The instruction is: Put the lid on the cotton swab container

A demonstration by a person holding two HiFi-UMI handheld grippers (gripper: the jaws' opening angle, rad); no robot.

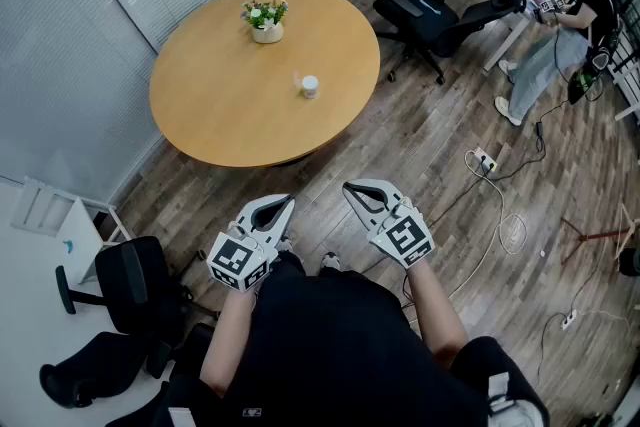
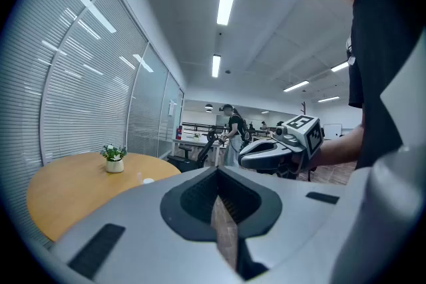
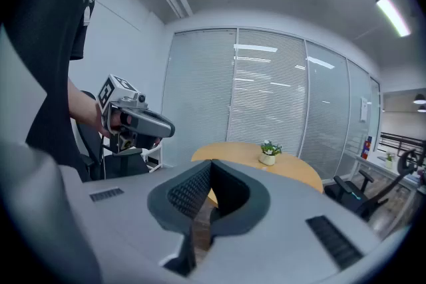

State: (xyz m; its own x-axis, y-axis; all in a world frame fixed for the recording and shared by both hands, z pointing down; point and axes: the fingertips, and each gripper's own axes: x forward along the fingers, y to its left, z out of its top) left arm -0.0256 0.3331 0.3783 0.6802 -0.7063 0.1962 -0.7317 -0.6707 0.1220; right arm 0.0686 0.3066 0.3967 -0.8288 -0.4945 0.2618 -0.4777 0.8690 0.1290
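The cotton swab container (image 1: pixel 310 86) is a small white round tub on the round wooden table (image 1: pixel 230 115), with a faint clear piece just to its left; it shows as a pale speck (image 2: pixel 148 180) in the left gripper view. Both grippers are held close to the person's body, well short of the table and above the floor. My left gripper (image 1: pixel 288 201) is shut with nothing in it, its jaws meeting in the left gripper view (image 2: pixel 217 174). My right gripper (image 1: pixel 349 186) is also shut and empty (image 3: pixel 212 165). Each gripper sees the other: right (image 2: pixel 279 146), left (image 3: pixel 136 122).
A small potted plant (image 1: pixel 265 20) stands at the table's far side. Black office chairs sit at the near left (image 1: pixel 135 290) and beyond the table (image 1: pixel 440 15). Cables and a power strip (image 1: pixel 483 160) lie on the wood floor at right. A person (image 1: pixel 570 25) sits at a far desk.
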